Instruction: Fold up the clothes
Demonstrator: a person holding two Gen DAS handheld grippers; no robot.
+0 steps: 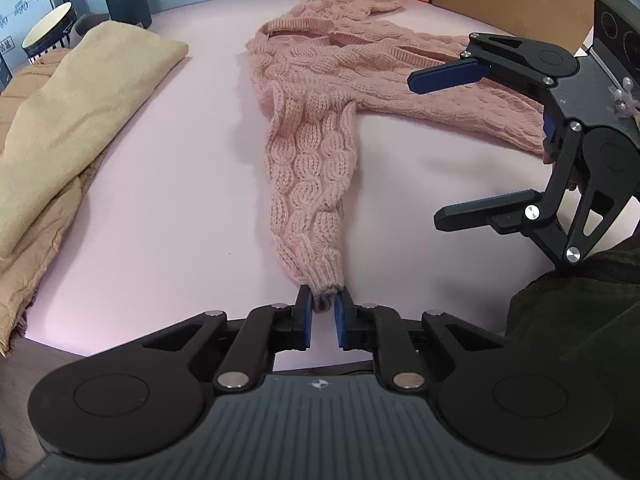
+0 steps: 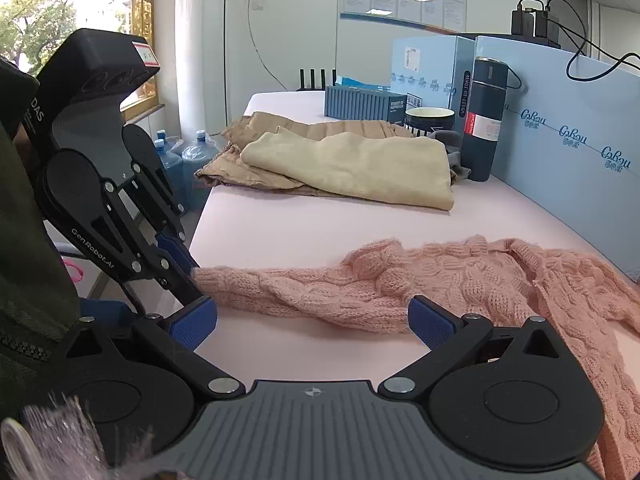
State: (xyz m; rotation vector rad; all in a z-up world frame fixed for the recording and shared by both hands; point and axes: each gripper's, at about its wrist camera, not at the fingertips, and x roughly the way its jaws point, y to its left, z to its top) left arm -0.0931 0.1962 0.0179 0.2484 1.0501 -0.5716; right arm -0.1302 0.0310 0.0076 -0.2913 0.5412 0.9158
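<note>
While my left gripper [image 1: 323, 307] is pinched nearly closed on the cuff of the pink knit sweater [image 1: 340, 76], that sleeve [image 1: 310, 184] runs straight up to 12 o'clock across the pink table [image 1: 180, 184], where the body lies spread out. My right gripper [image 2: 312, 320] hangs wide open over the sweater's lower edge, gripping nothing. Folded beige clothes [image 1: 80, 108] are stacked off around 10 o'clock.
</note>
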